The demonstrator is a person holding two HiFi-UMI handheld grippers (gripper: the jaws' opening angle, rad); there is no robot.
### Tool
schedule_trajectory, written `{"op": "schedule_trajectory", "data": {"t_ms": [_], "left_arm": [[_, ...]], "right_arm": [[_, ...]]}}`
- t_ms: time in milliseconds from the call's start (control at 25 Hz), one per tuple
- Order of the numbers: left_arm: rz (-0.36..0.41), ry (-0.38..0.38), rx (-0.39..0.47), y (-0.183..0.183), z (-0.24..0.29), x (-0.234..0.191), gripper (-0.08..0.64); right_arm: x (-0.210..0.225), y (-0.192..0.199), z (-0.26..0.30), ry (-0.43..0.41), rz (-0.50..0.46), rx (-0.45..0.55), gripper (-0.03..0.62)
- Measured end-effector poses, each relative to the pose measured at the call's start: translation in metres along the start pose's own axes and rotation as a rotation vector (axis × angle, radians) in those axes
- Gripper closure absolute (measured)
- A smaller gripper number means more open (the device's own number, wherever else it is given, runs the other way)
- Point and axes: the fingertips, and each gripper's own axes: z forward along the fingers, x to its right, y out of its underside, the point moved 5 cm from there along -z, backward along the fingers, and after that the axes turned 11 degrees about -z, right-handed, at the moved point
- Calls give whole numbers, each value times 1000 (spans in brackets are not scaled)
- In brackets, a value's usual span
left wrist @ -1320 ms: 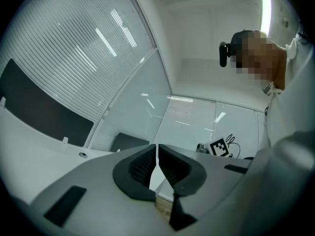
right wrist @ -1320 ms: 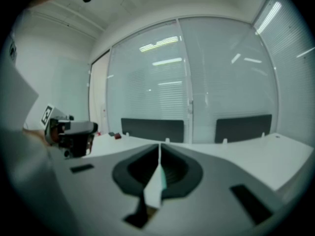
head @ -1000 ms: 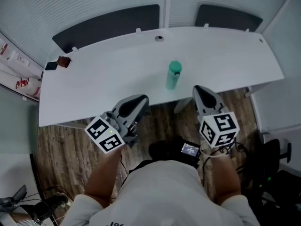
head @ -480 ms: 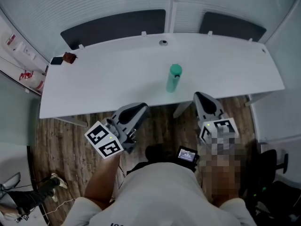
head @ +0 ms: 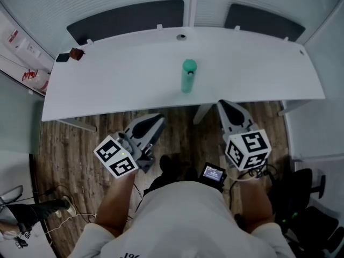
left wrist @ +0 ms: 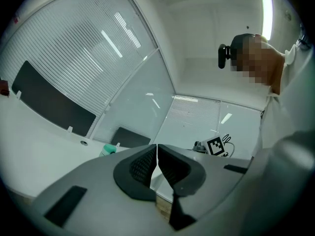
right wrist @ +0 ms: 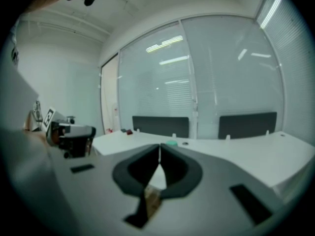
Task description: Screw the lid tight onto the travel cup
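Your left gripper (head: 155,120) and right gripper (head: 226,105), both closed and empty, sit short of the cup (head: 186,83), so tightening its lid (head: 188,65) is all still to do

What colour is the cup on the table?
The travel cup is green, clearest in the head view.

I see a white table (head: 107,85) across the upper frame, with a round grommet (head: 181,37) near its far edge and a small black item (head: 63,57) beside a reddish item (head: 77,53) at its upper-left corner. Two dark panels (head: 126,18) stand behind it; wood floor (head: 70,144) lies below.
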Motion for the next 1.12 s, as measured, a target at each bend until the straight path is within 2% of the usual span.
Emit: {"op": "schedule_trajectory", "data": {"t_ms": [320, 720, 920, 1120], "left_arm": [[-1, -41, 1, 21, 0, 27, 526], [-24, -113, 11, 68, -9, 69, 526], [-14, -121, 18, 66, -19, 77, 526], [-15, -110, 15, 49, -27, 77, 526]], "right_arm": [[4, 11, -29, -44, 3, -4, 568], [12, 34, -72, -108, 6, 12, 569], [6, 31, -80, -117, 6, 17, 569], [2, 14, -83, -98, -1, 22, 569]]}}
